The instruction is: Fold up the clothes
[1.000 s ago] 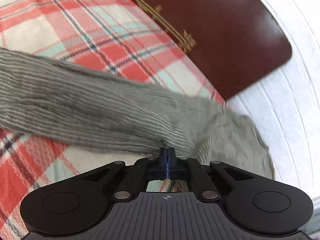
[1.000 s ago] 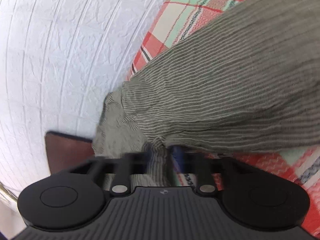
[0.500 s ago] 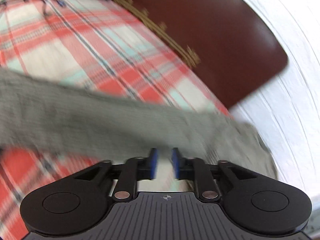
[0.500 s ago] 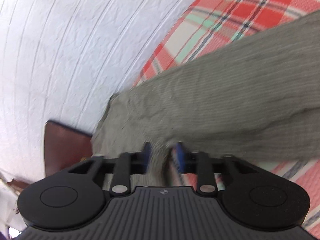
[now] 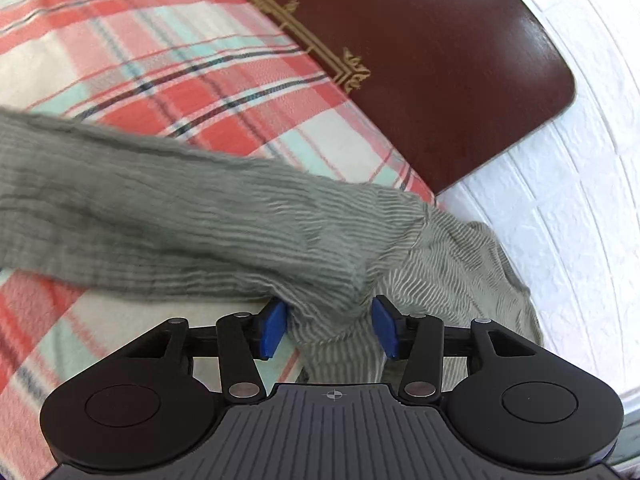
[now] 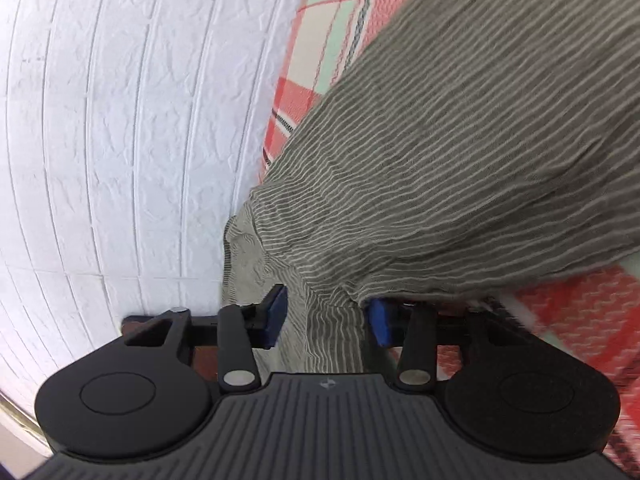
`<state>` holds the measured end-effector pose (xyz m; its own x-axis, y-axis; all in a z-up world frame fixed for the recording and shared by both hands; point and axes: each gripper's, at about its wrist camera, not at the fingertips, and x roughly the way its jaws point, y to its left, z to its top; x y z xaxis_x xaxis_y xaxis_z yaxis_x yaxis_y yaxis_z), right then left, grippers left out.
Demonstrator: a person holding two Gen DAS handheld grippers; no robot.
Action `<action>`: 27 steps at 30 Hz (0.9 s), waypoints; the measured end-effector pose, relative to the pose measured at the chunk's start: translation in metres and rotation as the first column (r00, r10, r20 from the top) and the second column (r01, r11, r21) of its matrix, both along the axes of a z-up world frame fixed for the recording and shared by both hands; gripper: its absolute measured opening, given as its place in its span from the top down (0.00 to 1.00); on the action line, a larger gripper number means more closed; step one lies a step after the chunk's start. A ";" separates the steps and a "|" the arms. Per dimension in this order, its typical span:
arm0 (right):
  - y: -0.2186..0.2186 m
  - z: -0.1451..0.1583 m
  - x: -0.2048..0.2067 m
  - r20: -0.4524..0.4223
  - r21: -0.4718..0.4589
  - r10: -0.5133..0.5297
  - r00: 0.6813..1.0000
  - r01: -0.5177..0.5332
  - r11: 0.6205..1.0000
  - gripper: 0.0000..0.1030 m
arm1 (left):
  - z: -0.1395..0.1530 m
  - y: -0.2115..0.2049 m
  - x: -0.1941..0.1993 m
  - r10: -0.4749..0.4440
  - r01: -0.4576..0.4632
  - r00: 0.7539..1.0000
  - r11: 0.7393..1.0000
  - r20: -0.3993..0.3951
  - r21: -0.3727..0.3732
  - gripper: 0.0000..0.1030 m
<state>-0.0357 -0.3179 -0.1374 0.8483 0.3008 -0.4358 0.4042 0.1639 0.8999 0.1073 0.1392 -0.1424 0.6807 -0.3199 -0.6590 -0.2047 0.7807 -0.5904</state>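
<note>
Two jaws apart, striped garment between

A home bedroom: plaid bedspread, dark wooden headboard.

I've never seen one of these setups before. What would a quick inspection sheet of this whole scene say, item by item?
Surface: plaid blanket in red, mint and cream covers it.
Job's things: grey striped garment lies across the blanket, one end bunched near the edge.
Clutter: nothing seen.
Grippers: left gripper open, fabric between its blue pads; right gripper open, fabric between its pads too.
Cables: nothing seen.
Surroundings: dark brown headboard with gold trim; white brick-pattern wall.
</note>
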 end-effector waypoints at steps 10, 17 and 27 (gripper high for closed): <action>-0.025 0.007 0.002 -0.019 -0.157 -0.067 0.998 0.063 0.986 0.92 | -0.009 0.032 0.009 0.073 -0.073 0.997 0.997 0.004 0.016 0.99; -0.031 0.005 -0.008 0.012 -0.145 -0.016 1.000 0.017 0.989 0.79 | -0.001 0.042 -0.007 -0.008 0.008 1.000 1.000 -0.024 -0.020 0.53; 0.031 0.044 -0.073 -0.040 -0.418 0.399 0.916 -0.378 0.826 0.38 | 0.046 0.013 -0.121 -0.328 0.330 0.944 0.927 -0.037 0.177 0.41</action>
